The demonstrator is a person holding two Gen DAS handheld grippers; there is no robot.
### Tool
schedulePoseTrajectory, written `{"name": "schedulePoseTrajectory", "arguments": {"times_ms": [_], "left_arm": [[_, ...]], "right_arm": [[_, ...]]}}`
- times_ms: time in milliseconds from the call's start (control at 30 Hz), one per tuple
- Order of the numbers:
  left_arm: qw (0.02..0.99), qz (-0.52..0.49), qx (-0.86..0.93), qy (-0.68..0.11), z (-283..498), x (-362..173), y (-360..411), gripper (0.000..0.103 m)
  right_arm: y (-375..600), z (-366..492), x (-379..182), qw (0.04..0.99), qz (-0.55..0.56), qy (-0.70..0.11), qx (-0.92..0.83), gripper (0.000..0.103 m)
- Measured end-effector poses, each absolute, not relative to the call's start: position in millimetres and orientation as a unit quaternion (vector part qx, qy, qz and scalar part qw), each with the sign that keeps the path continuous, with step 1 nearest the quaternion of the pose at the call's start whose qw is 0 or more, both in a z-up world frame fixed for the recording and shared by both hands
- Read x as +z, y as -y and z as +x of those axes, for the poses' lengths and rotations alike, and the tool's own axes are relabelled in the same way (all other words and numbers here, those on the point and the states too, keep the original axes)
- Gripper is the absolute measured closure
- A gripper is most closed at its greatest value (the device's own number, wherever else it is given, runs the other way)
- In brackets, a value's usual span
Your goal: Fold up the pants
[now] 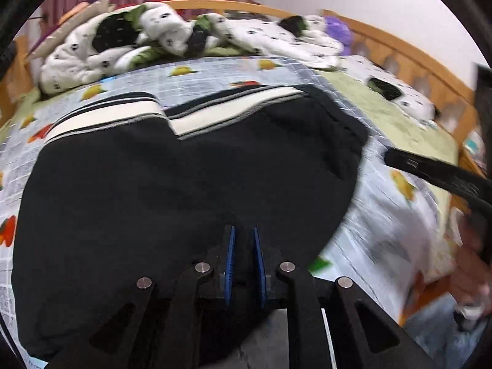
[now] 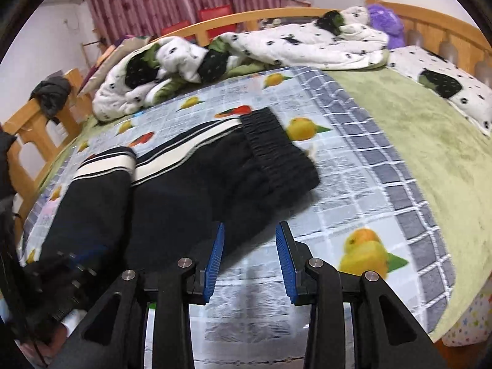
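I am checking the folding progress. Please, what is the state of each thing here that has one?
pants: lying on the bed, partly folded, waistband on top
left gripper: shut on pants
right gripper: open, holding nothing
white quilt: crumpled at the far side
fruit-print sheet: spread flat

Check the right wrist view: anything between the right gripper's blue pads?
No cloth. Only bare fruit-print sheet shows in the right gripper gap; the black pants edge lies beside its left pad.

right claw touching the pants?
Apart. In the right wrist view the right claw stands open over bare fruit-print sheet; the black pants edge lies beyond its left pad, nothing between the pads.
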State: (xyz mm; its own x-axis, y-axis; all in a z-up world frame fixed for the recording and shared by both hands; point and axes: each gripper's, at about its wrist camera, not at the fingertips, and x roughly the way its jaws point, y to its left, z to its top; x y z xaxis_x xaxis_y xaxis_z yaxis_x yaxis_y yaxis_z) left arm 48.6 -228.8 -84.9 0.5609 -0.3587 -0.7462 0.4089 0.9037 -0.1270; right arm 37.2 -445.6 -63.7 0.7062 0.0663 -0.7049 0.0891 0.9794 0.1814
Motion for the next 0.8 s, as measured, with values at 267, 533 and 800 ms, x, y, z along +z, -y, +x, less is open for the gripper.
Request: {"name": "schedulePoseTrajectory", "arguments": {"times_ms": [267,533,800], "left_arm": [[0.923,0.001,-0.151,-0.354,19,-36,139,0.055],[0.923,0.008,-0.026,-0.385,32,-46,41,0.055],[0.912,-0.019,0.004,-0.410,42,-77,10,0.055]], "right_arm": [[384,68,-68,0.896,0.139,-0.406,0.118,0.062],[311,128,-113,0.825,0.162,-0.507,0.188,0.055],[277,134,-115,0.835,0.147,-0.486,0.211,0.088]]}}
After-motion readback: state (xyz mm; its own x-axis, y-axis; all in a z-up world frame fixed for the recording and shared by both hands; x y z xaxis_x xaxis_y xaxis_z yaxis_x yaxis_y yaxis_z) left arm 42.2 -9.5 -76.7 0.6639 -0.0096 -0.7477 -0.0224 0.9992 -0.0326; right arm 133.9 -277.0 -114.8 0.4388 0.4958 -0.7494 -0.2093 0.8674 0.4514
